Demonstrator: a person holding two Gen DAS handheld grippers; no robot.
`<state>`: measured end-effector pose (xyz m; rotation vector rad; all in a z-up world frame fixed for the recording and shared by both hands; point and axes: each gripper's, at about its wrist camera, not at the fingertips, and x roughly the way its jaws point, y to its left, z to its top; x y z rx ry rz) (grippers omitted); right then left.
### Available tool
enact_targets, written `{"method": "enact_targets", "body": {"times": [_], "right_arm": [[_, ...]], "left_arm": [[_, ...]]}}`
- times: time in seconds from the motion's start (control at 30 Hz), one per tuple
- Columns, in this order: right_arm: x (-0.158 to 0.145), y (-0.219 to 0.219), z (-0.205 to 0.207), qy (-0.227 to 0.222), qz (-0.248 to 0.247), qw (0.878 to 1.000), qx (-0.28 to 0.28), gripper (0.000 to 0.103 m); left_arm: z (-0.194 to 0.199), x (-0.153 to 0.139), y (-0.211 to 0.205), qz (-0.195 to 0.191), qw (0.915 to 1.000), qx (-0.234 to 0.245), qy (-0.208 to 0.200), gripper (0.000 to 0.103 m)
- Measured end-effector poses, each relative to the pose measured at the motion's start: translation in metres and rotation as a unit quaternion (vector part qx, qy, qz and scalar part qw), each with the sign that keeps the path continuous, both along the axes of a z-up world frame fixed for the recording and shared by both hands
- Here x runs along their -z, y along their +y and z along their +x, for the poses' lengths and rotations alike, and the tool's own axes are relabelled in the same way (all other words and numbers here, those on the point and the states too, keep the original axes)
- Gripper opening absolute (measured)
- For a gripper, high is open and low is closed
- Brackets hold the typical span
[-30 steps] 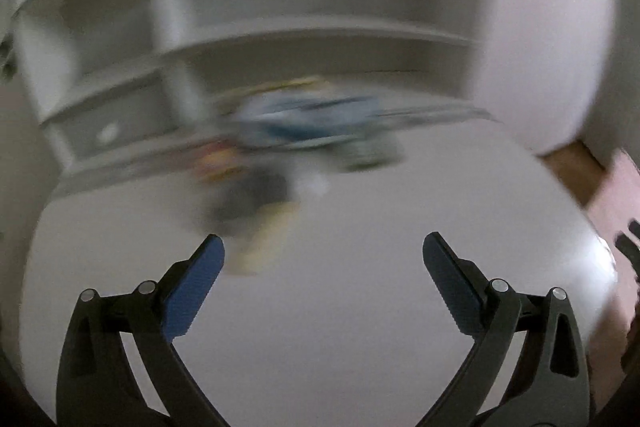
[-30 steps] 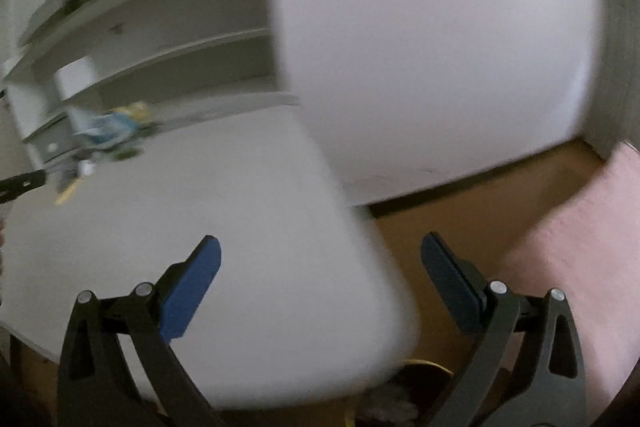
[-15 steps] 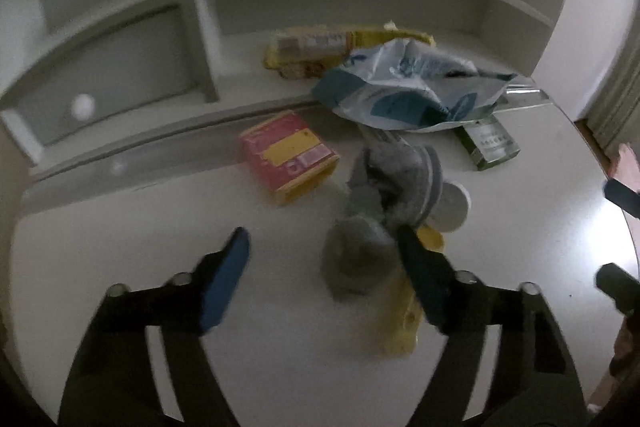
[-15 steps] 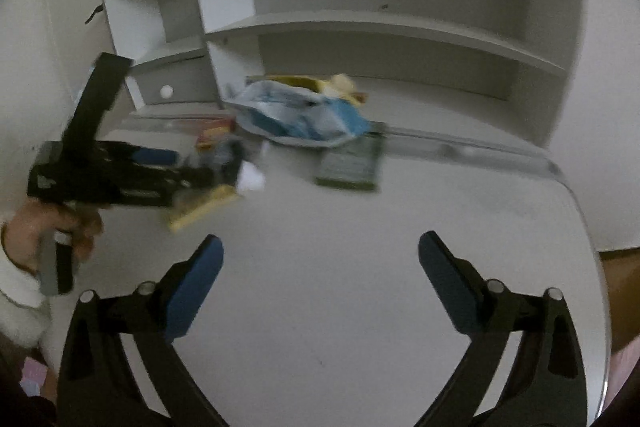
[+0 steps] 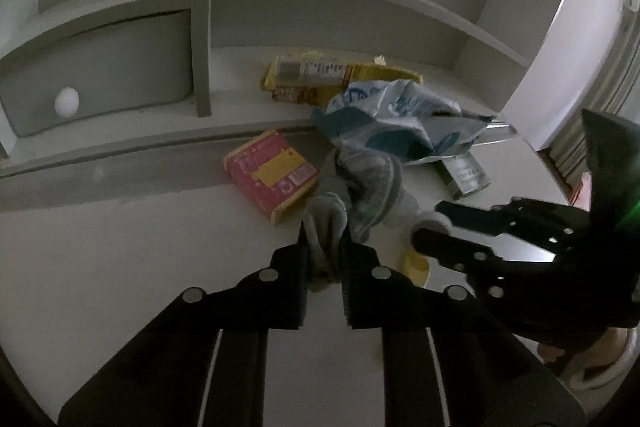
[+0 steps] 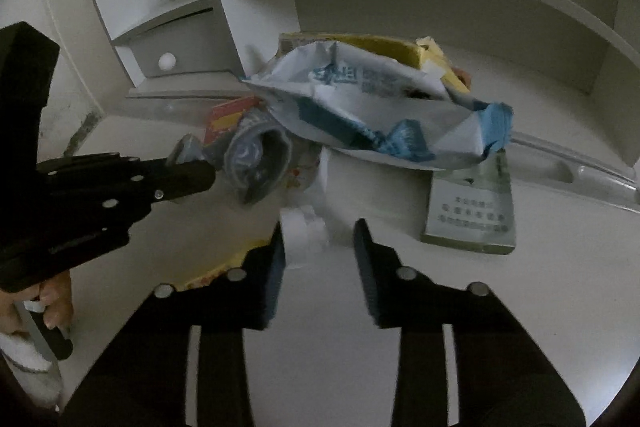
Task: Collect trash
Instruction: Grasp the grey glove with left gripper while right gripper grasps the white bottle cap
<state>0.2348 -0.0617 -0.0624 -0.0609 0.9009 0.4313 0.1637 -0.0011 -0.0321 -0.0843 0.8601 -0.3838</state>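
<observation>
Gripping a grey sock (image 5: 352, 183) in my left claw (image 5: 324, 247), with the jaws pinched onto its near end; the rest of the cloth is trailing ahead of the tips across the bench (image 5: 120, 267). From the right wrist view the same sock (image 6: 256, 163) is hanging off the left claw (image 6: 200, 175) with its open cuff facing me.

My right claw (image 6: 320, 239) is standing part open, jaws straddling a small white crumpled scrap (image 6: 304, 231) that is sitting between the tips; I am judging it not yet clamped.

Items lying ahead of the claws:
- Blue-and-white torn bag (image 6: 368, 107), just beyond the right claw, resting partly on the shelf ledge.
- Green-and-white pack (image 6: 470, 211), ahead and to the right of the right claw, flat on the bench, partly under the bag.
- Pink-and-yellow box (image 5: 272, 175), ahead and left of the left claw, touching the sock.
- Yellow wrapper (image 5: 336, 75), farthest off, behind the bag on the lowest shelf (image 5: 240, 67).
- Yellow flat piece (image 5: 416, 267), just right of the left claw, mostly hidden.

Handling note: I am keeping the left grip firm, since the sock is soft and could slide out. For the right claw I am planning a square closure on the scrap before lifting, staying clear of the sock and the left claw working close beside it.
</observation>
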Motion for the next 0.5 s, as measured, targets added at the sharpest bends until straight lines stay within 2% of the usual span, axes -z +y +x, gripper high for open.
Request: {"method": "enact_targets", "body": {"times": [0.03,0.07,0.2,0.5], "right_arm": [[0.000,0.000,0.000,0.001,0.001,1.000,-0.001,0.021],[0.000,0.000,-0.001,0.001,0.005,1.000,0.001,0.020],[-0.006,-0.011,-0.010,-0.009,0.018,1.000,0.015,0.019],[-0.012,-0.060,-0.045,-0.018,0.012,0.998,0.065,0.019]], "left_arm": [[-0.001,-0.001,0.000,-0.002,1.0000,0.001,-0.002,0.012],[-0.001,-0.001,0.000,-0.003,1.0000,0.000,-0.002,0.012],[-0.002,-0.005,-0.002,-0.010,0.9999,-0.001,-0.005,0.012],[-0.010,-0.011,-0.009,-0.013,0.9998,0.013,-0.011,0.012]]}}
